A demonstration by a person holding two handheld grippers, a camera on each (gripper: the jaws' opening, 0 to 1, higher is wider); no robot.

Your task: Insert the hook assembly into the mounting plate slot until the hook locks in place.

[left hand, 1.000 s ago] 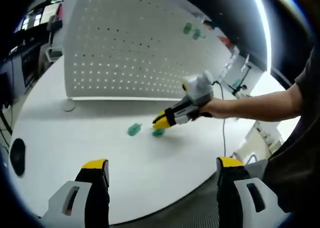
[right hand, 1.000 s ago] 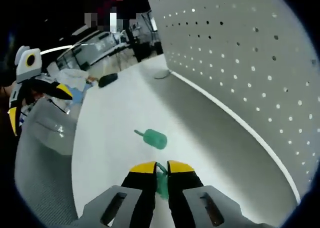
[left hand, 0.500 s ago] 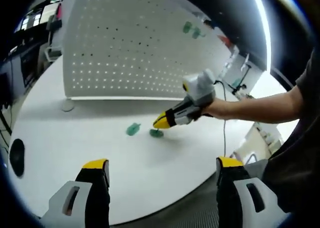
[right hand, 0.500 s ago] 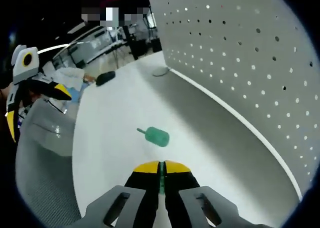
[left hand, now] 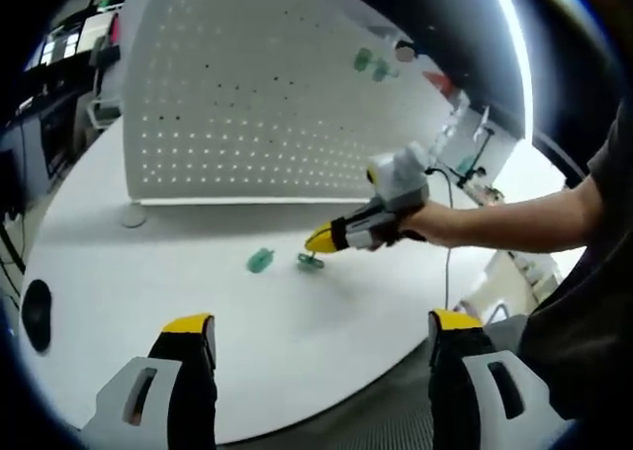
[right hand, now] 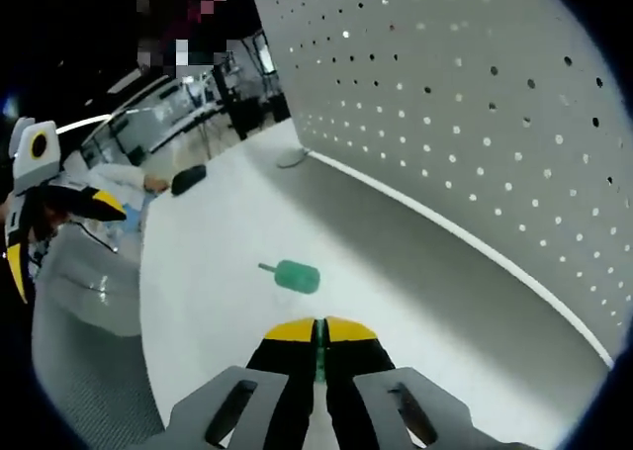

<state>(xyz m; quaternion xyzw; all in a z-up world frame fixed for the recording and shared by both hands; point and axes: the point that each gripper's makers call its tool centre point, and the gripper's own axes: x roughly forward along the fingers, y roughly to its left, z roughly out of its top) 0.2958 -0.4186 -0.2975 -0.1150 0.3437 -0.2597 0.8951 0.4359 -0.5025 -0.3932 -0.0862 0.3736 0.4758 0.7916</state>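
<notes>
- Right gripper [right hand: 316, 333]: its jaws are being held clamped together on a green hook piece [right hand: 318, 351], just above the white table [right hand: 218, 272].
- Left gripper [left hand: 312, 333]: its jaws are being held wide apart, with nothing between them.
- A second green hook [right hand: 296, 275] is lying on the table, near the pegboard [right hand: 475, 114].

Handheld grippers, grey w/ yellow tips.
Left gripper [left hand: 312, 331]: black jaws, yellow caps, grey slotted bases. Right gripper [right hand: 317, 333]: same build; thin cable trails off it. Person's sleeve [left hand: 615, 148] is dark, short.
</notes>
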